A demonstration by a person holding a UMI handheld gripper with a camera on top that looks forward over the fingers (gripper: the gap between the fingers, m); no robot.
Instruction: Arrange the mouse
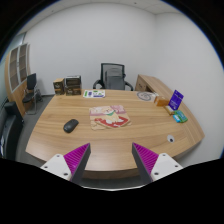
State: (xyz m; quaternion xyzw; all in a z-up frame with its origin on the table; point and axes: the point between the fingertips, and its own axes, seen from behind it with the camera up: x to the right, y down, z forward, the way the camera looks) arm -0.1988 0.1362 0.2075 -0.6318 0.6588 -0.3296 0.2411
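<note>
Tongs (112,160) with two white fingers, each faced with a magenta-purple triangular pad (75,156) of ribbed texture.

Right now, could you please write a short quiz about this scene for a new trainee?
1. True or false: the gripper is shut on the mouse.
2. What lies mid-table, beside the mouse? A) a red-and-white packet B) a kettle
3. What stands beyond the table's far edge?

Key: 1 false, the fingers are open and hold nothing; 2 A; 3 an office chair.
</note>
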